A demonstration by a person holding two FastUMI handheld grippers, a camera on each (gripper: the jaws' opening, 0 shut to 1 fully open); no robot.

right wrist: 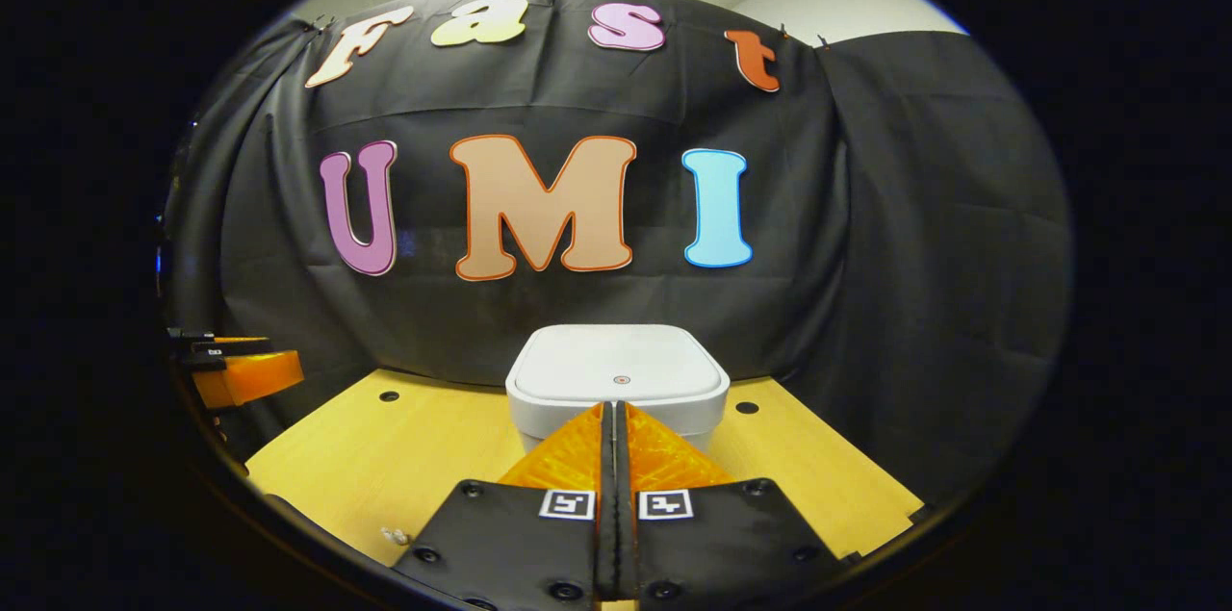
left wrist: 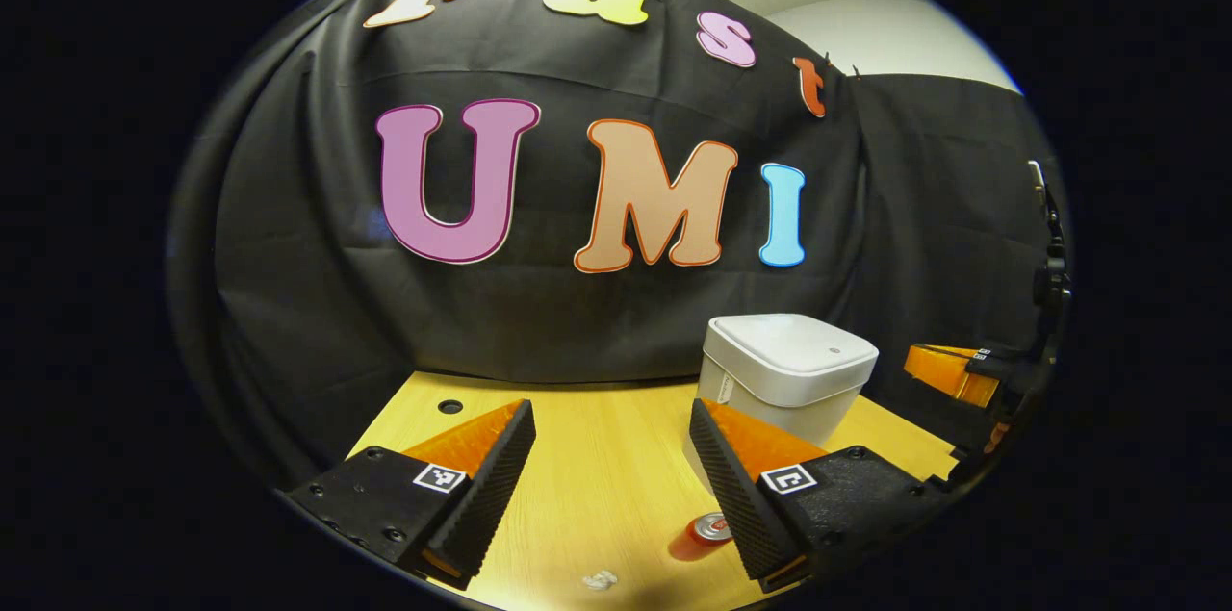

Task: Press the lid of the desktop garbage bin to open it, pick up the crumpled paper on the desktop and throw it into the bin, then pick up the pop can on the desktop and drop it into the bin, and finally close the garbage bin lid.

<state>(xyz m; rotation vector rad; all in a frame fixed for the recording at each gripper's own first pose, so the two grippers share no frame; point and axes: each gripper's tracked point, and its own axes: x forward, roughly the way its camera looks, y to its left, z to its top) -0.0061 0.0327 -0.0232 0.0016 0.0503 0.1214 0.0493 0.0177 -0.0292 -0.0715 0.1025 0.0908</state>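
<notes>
The white desktop bin stands at the back of the wooden table with its lid down. A red pop can stands near the table's front, partly behind my left gripper's right finger. Close to the front edge lies a small crumpled paper. My left gripper is open and holds nothing, hovering left of the bin. In the right gripper view the bin is straight ahead. My right gripper is shut and holds nothing, its tips at the lid's front edge. The paper lies low left.
Round holes mark the tabletop on either side of the bin, and another hole is at the far left. Black cloth closes off the back and sides. The other gripper shows at each view's edge.
</notes>
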